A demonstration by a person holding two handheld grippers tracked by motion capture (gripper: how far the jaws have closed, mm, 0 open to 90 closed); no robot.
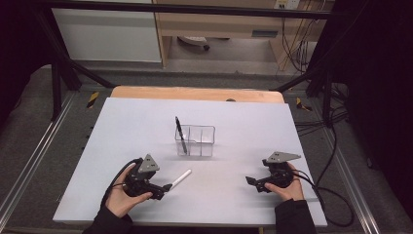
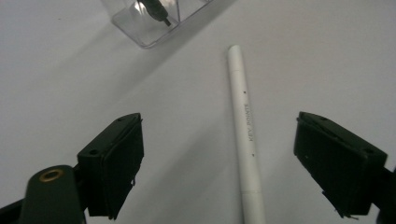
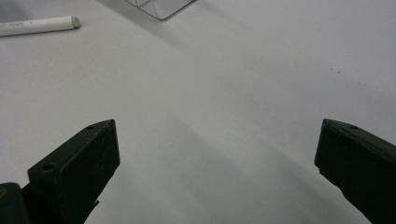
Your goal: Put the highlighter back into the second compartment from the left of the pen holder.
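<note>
A white pen (image 1: 181,178) (image 2: 245,135) (image 3: 39,25) lies flat on the white table. My left gripper (image 1: 165,187) (image 2: 219,163) sits over its near end with the jaws open on both sides of the barrel, not touching it. A clear plastic holder (image 1: 195,141) (image 2: 149,23) (image 3: 161,7) stands at mid-table with a black pen (image 1: 180,135) (image 2: 158,10) leaning upright in its left compartment. My right gripper (image 1: 249,181) (image 3: 217,168) rests at the right with its jaws wide open over bare table.
The white table top (image 1: 122,126) has free room on all sides of the holder. A wooden strip (image 1: 195,93) runs along the far edge. Black cables (image 1: 321,190) trail off the right side. Metal frame rails border the table.
</note>
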